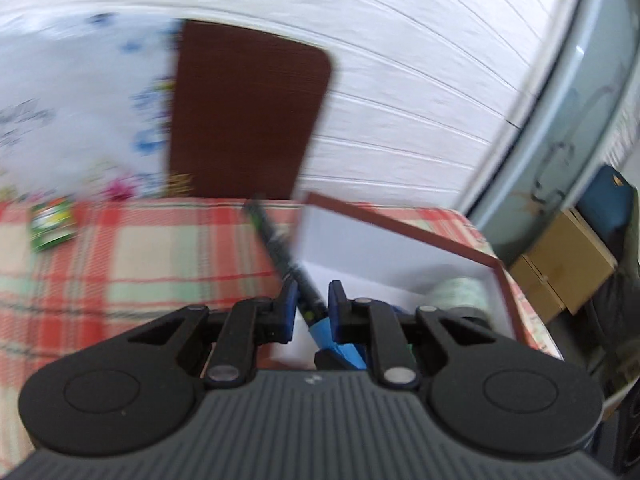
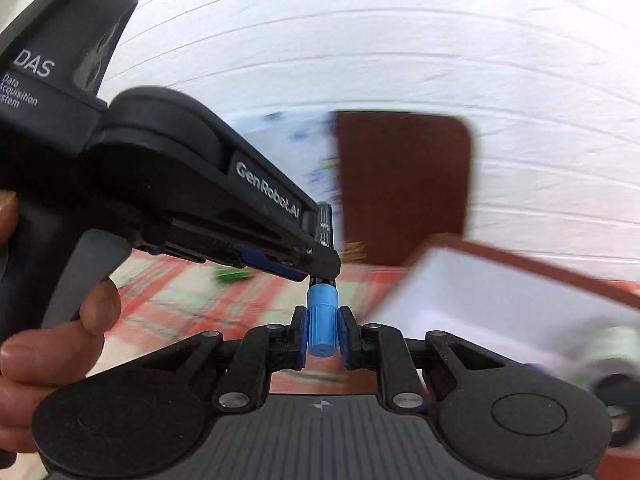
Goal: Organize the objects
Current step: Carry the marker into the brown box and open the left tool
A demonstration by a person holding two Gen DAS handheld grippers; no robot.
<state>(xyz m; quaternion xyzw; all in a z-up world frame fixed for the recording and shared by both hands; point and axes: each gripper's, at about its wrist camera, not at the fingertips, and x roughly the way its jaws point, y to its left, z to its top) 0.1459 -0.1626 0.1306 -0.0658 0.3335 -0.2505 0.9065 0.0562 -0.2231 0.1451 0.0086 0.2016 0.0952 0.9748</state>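
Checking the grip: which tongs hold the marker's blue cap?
The right tongs clamp the blue cap; the left tongs grip the black barrel.

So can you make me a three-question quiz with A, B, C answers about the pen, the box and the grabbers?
1. What lies under the open white-lined red-brown box?
A. a red checked cloth
B. bare wood
C. a blue towel

2. What colour is the cap on the slim black marker pen?
A. yellow
B. blue
C. white

3. What is the right gripper doing?
A. hanging open
B. pinching the cap
C. holding the box

Answers: 1 A, the red checked cloth spreads beneath the box. 2 B, the blue plastic cap is plainly blue. 3 B, its jaws press the cap's sides, while the left gripper clamps the pen's barrel.
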